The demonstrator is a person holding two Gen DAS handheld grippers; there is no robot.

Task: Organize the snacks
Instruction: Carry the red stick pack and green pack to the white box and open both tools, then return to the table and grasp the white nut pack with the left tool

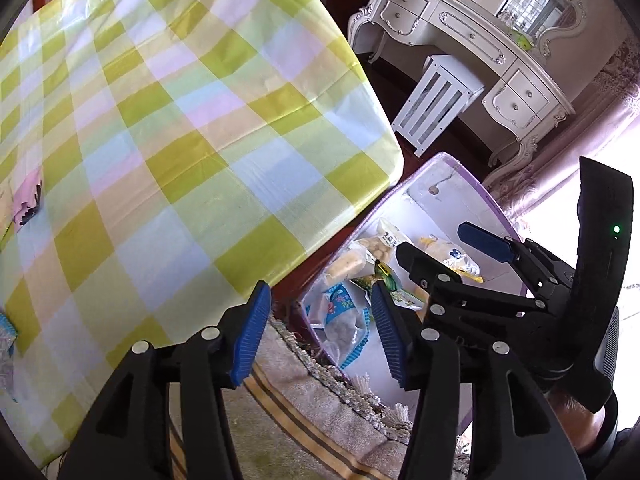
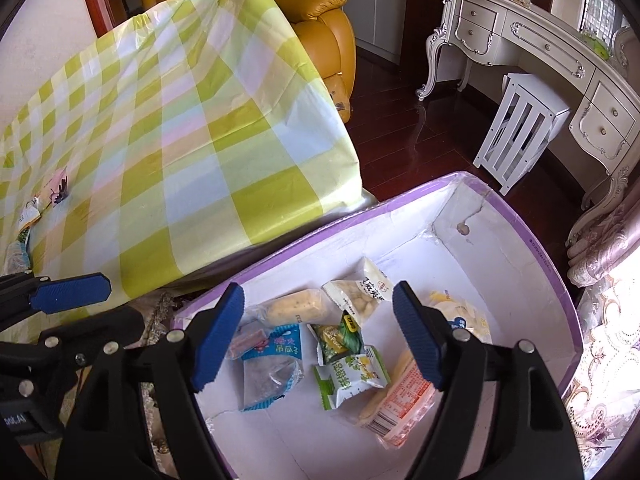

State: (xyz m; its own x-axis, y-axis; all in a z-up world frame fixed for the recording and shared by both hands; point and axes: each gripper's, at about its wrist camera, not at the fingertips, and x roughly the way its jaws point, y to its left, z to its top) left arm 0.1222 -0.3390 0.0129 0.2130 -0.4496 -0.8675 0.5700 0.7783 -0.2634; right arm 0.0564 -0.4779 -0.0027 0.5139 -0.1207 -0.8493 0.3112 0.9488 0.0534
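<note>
A white box with a purple rim (image 2: 532, 248) stands on the floor beside the table and holds several snack packets, among them a blue packet (image 2: 272, 364) and a green packet (image 2: 352, 376). My right gripper (image 2: 320, 340) is open and empty above the box. My left gripper (image 1: 320, 336) is open and empty over the gap between the table edge and the box (image 1: 472, 184); it also shows in the right wrist view (image 2: 100, 304). The right gripper shows in the left wrist view (image 1: 444, 248). A few packets (image 2: 30, 216) lie at the table's left edge.
The table wears a green and yellow checked cloth (image 1: 180, 140). A fringed rug (image 1: 320, 420) lies under the box. A white stool (image 2: 520, 128) and an ornate white dressing table (image 2: 560, 48) stand beyond. An orange armchair (image 2: 320, 20) sits behind the table.
</note>
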